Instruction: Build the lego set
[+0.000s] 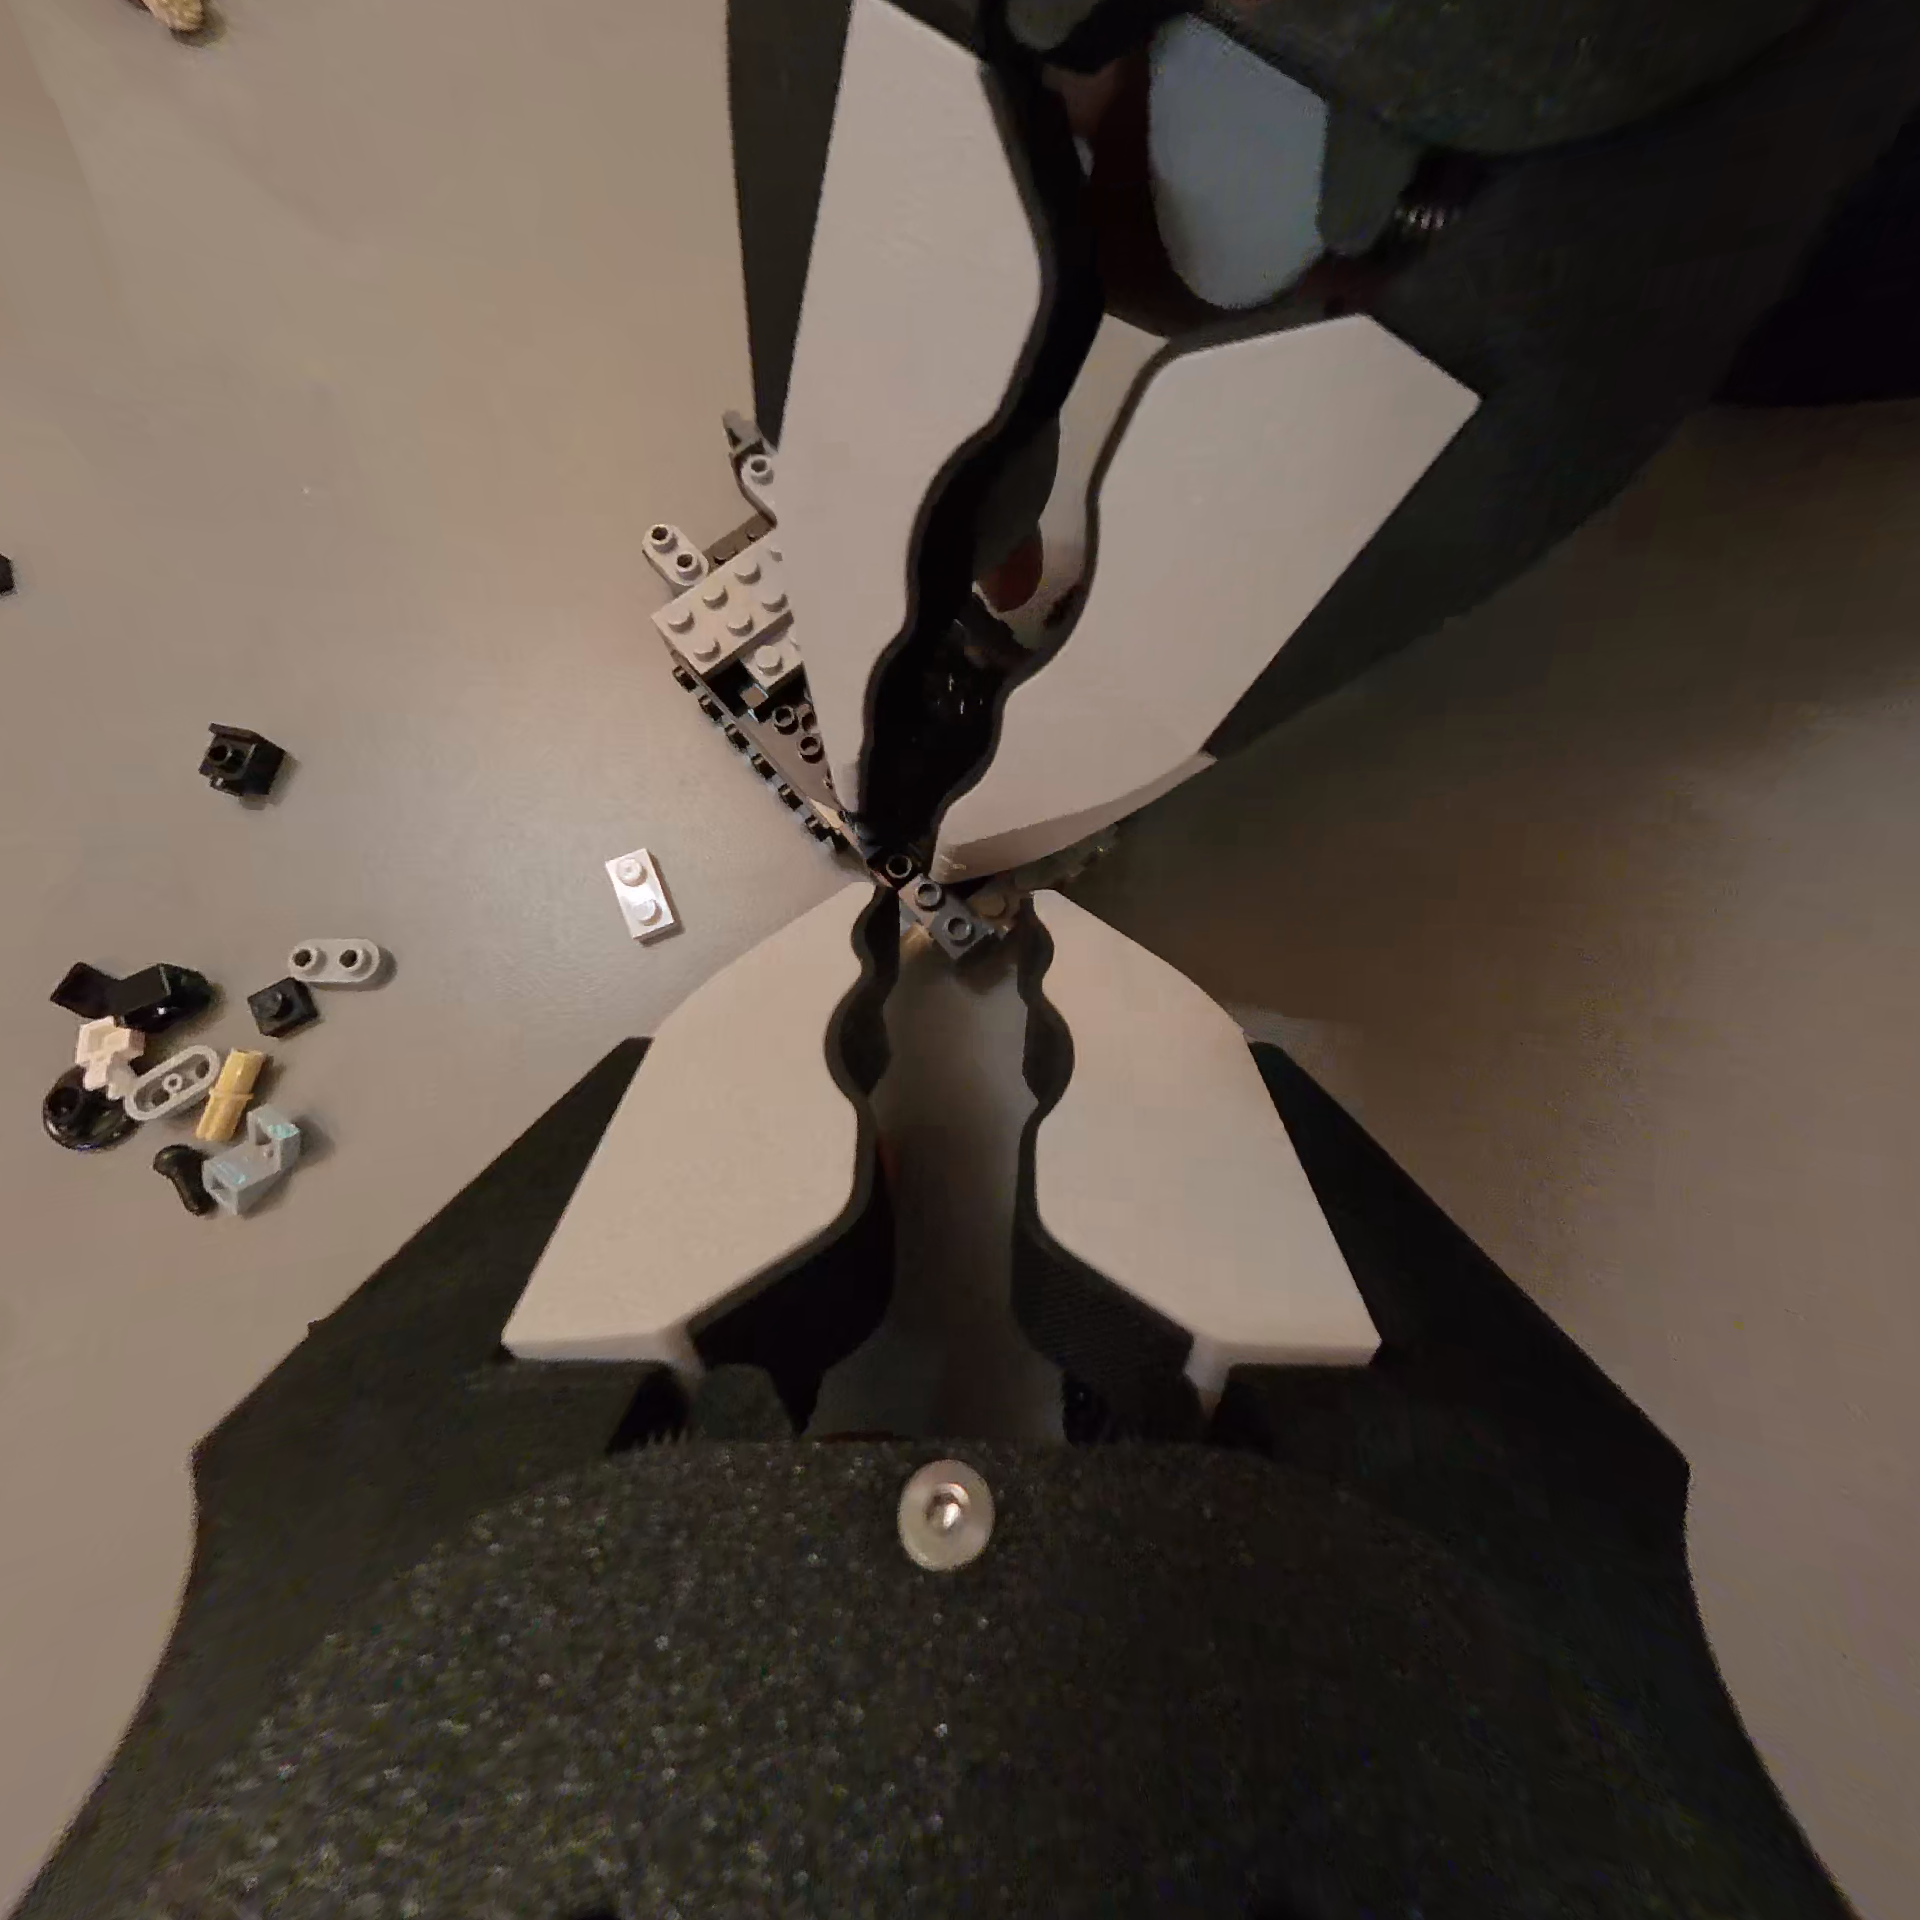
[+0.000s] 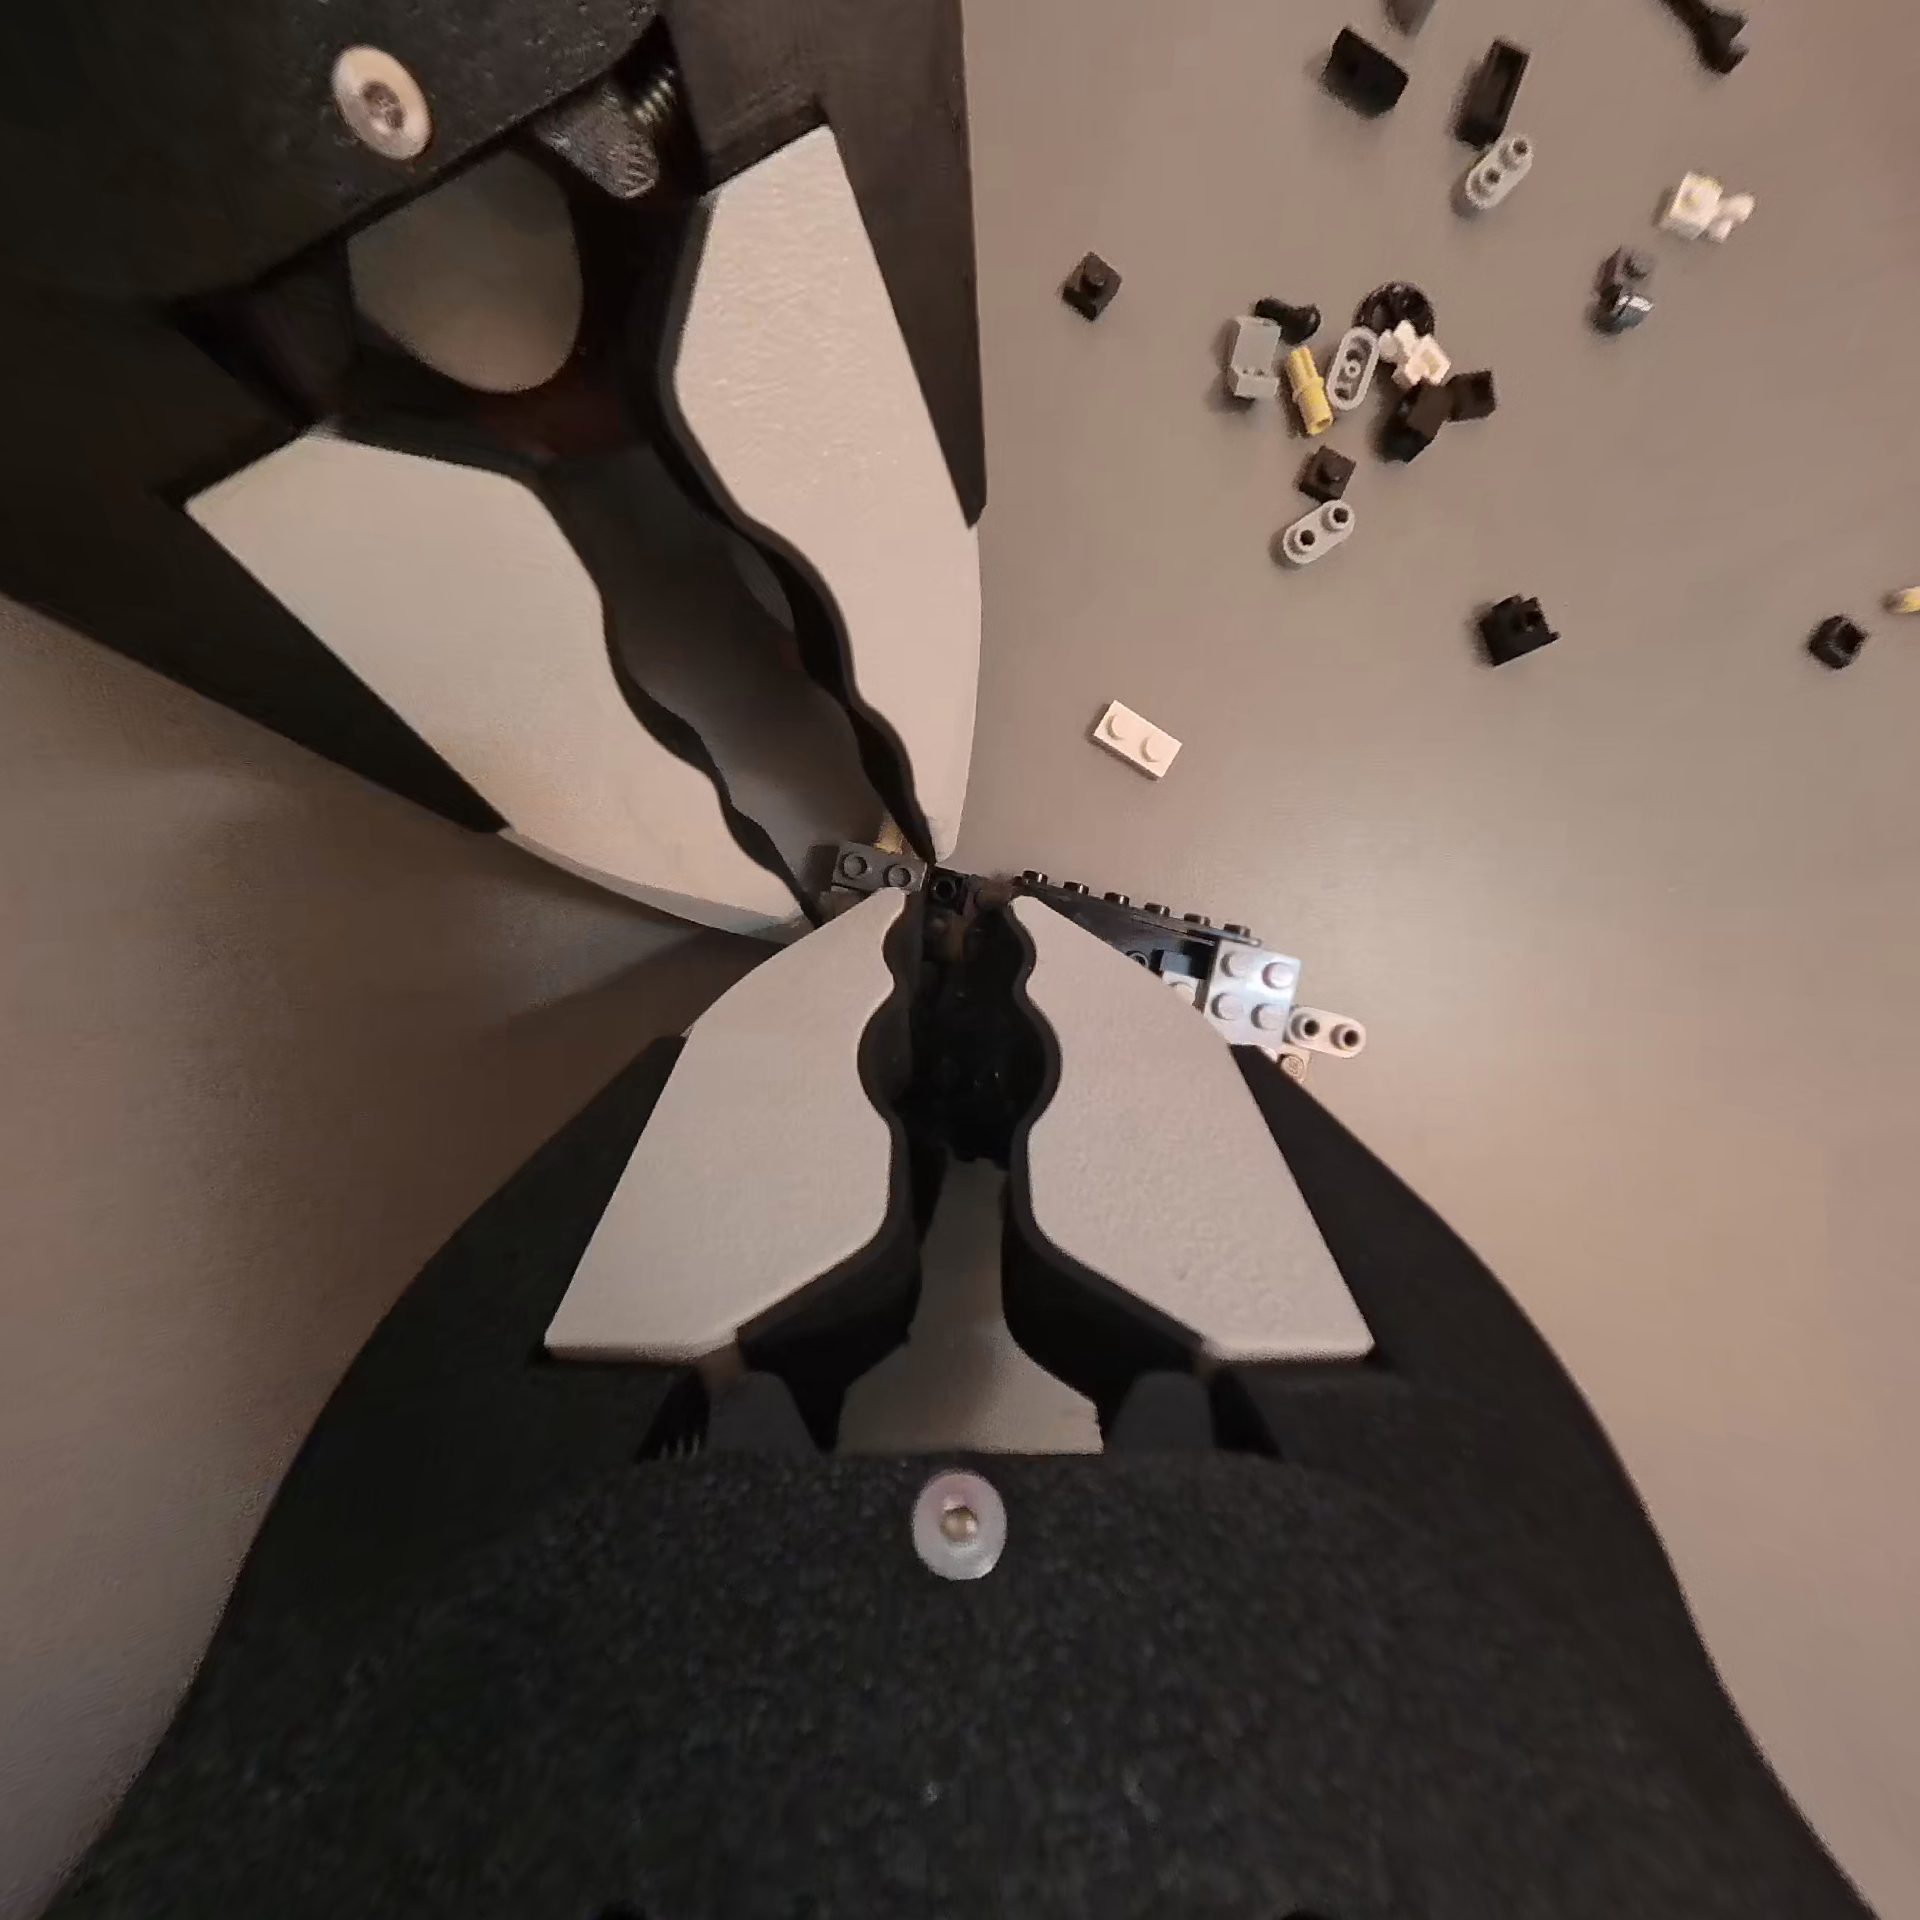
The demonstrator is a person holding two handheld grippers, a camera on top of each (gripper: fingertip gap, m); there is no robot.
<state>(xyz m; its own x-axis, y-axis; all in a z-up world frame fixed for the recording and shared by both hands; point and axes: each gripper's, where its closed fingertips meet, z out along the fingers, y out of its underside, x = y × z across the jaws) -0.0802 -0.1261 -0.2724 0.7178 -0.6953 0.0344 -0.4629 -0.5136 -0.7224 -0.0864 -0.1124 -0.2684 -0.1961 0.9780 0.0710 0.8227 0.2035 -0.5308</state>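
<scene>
Loose parts (image 1: pixel 177 1070): a scatter of small black, grey, white and tan pieces on the grey table (image 1: pixel 395 364), at far left in the left wrist view.
White plate (image 1: pixel 644 894): lies flat and alone, between the scatter and the grippers.
Model (image 1: pixel 743 623): black and grey build, held at the centre; its grey studded end juts out left of the right gripper.
Left gripper (image 1: pixel 940 914): fingers closed on a small dark grey plate (image 1: pixel 951 920) at the model's tip.
Right gripper (image 2: pixel 961 904): meets the left tip to tip; fingers closed on the model's black body, dark bricks filling the gap between them.
</scene>
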